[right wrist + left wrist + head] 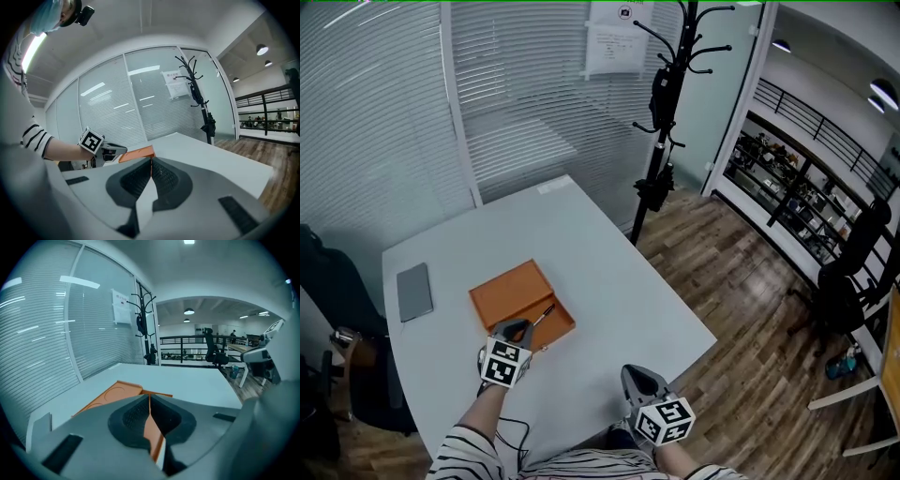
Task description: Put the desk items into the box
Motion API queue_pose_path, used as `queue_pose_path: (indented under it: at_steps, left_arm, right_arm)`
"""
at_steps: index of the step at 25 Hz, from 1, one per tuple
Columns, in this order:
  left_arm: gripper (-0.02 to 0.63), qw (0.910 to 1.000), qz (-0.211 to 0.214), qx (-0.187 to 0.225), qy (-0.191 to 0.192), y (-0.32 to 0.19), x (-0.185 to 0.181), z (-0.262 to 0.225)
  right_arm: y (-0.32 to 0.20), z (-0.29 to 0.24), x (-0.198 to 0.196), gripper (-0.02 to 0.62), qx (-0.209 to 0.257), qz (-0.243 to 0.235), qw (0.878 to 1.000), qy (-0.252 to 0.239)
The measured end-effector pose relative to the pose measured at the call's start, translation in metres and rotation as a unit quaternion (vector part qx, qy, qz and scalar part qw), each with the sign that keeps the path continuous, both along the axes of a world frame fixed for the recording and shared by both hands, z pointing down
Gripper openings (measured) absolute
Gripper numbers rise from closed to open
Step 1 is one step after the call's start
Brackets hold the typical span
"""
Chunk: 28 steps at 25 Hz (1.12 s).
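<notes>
Though all views show the box [511, 291], only head view shows a pen [546, 313].

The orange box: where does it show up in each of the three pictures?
Head view: the orange box lies left of centre.
Left gripper view: the box, low centre-left, beyond the jaws.
Right gripper view: a sliver just left of centre.
Shared landmark: the black coat stand.

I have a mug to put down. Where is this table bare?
Bare: the far corner of the table beyond the orange box, and the strip between the box and the right edge. Crowded: near left, where the left hand-held gripper is at the box, with the grey pad beside.
</notes>
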State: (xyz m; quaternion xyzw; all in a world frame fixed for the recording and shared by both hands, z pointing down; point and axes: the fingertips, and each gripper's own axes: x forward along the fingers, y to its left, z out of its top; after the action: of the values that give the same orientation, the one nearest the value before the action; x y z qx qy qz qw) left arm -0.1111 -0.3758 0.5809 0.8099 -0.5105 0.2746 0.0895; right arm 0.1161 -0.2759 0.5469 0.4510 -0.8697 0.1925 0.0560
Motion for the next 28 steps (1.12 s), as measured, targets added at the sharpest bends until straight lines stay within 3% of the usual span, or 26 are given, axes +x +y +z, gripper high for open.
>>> queue_pose_path:
  at_steps: [14, 22, 28]
  left_arm:
    - [0.021, 0.9943, 0.002, 0.082, 0.069, 0.080, -0.016, -0.056]
    - [0.021, 0.9892, -0.014, 0.103, 0.103, 0.124, -0.029, -0.071]
    - [0.021, 0.9874, -0.020, 0.120, 0.101, 0.153, -0.043, -0.073]
  right_arm:
    - [0.035, -0.019, -0.027, 0.025, 0.035, 0.019, 0.999, -0.012]
    - [0.053, -0.022, -0.046, 0.025, 0.043, 0.013, 0.999, -0.010]
    - [0.064, -0.021, -0.062, 0.025, 0.043, 0.008, 0.999, -0.009]
